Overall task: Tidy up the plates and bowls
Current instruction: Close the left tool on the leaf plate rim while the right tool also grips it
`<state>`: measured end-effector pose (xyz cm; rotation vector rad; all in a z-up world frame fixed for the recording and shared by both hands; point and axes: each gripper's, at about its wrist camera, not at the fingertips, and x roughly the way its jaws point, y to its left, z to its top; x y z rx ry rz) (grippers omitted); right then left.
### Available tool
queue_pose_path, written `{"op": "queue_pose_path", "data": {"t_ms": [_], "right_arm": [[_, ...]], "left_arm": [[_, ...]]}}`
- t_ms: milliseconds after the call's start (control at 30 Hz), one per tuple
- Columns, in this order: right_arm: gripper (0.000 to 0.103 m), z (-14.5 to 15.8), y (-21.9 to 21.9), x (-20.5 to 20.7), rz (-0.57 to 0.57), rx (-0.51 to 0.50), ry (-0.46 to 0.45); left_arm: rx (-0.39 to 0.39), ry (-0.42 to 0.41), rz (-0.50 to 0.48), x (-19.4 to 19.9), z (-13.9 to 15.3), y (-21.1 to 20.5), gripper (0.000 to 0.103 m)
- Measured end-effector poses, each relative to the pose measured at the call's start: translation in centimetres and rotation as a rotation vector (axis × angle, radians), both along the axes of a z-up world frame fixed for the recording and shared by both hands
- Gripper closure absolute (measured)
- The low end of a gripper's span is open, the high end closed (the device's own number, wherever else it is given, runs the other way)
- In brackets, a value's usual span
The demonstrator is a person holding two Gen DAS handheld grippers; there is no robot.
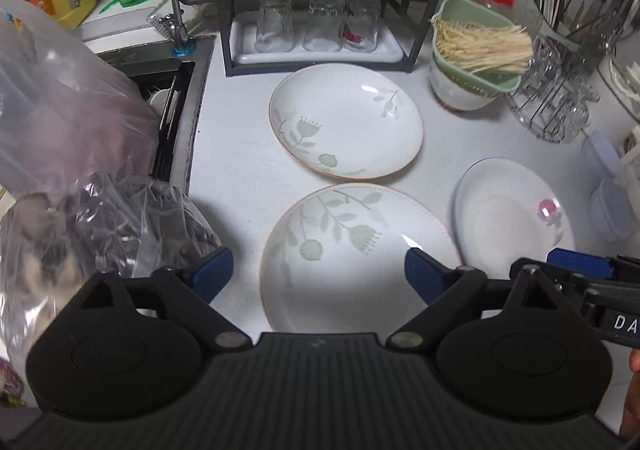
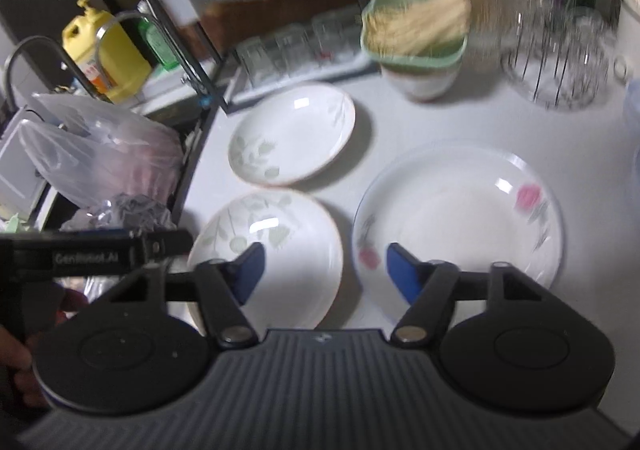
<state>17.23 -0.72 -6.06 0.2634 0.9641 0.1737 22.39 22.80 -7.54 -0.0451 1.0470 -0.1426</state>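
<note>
Left wrist view, near leaf plate [image 1: 352,250] under wide-spread left hand-held gripper [image 1: 318,276]

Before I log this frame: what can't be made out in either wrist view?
- Left wrist: near leaf plate, front rim hidden by the left gripper.
- Left wrist: sink contents, hidden behind the plastic bags.
- Right wrist: upturned glasses, motion-blurred.
- Right wrist: pink-flower plate, near rim behind the right gripper.

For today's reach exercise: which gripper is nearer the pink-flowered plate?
Right. The right gripper hangs open at the pink-flowered plate, one fingertip over its near rim. The left gripper hangs open over the near green-leaf plate beside it.
</note>
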Motion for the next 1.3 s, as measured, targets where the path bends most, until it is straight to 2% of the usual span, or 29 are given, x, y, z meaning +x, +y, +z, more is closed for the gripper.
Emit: {"op": "queue_pose_path", "data": {"t_ms": [33, 133, 167, 367, 467, 567, 667, 733, 833, 1133, 1233, 1300], "right_arm": [[0.053, -0.6, 0.3, 0.1, -0.010, 0.000, 0.021], [0.063, -2.2, 0.9, 0.4, -0.057, 0.018, 0.087], [0.064, -2.7, 1.0, 0.5, -0.070, 0.023, 0.110], [0.064, -5.6, 1.6, 0.7, -0.140, 0.042, 0.214], [0.064, -6.6, 1.9, 0.9, -0.163, 0.048, 0.233], [0.064, -6.8, 2.1, 1.1, -0.175, 0.044, 0.215], [0.072, -7.0, 2.4, 1.4, -0.173, 0.039, 0.205], [0.079, -7.3, 2.5, 1.5, -0.177, 0.040, 0.204], [0.082, -7.9, 2.5, 1.8, -0.182, 0.066, 0.214], [0.083, -8.9, 2.4, 2.5, -0.210, 0.106, 0.239], [0.083, -8.9, 2.4, 2.7, -0.221, 0.110, 0.251], [0.083, -8.7, 2.4, 2.7, -0.232, 0.106, 0.266]], "left_arm": [[-0.004, 0.011, -0.016, 0.5, -0.6, 0.4, 0.016], [0.000, 0.049, -0.059, 2.1, -2.6, 1.2, 0.026], [0.006, 0.057, -0.071, 2.4, -3.1, 1.3, 0.031], [0.020, 0.077, -0.114, 3.9, -5.1, 1.9, 0.041], [0.016, 0.090, -0.120, 4.5, -6.1, 2.2, 0.046], [0.007, 0.091, -0.128, 4.9, -6.7, 2.4, 0.050], [0.014, 0.081, -0.140, 5.1, -7.1, 2.2, 0.056], [0.001, 0.078, -0.156, 5.0, -7.3, 2.0, 0.058], [0.017, 0.083, -0.164, 4.9, -7.9, 1.5, 0.060], [0.049, 0.085, -0.195, 5.3, -8.7, 0.8, 0.060], [0.012, 0.105, -0.196, 5.8, -8.8, 1.2, 0.060], [-0.048, 0.138, -0.188, 6.1, -8.7, 1.8, 0.060]]}}
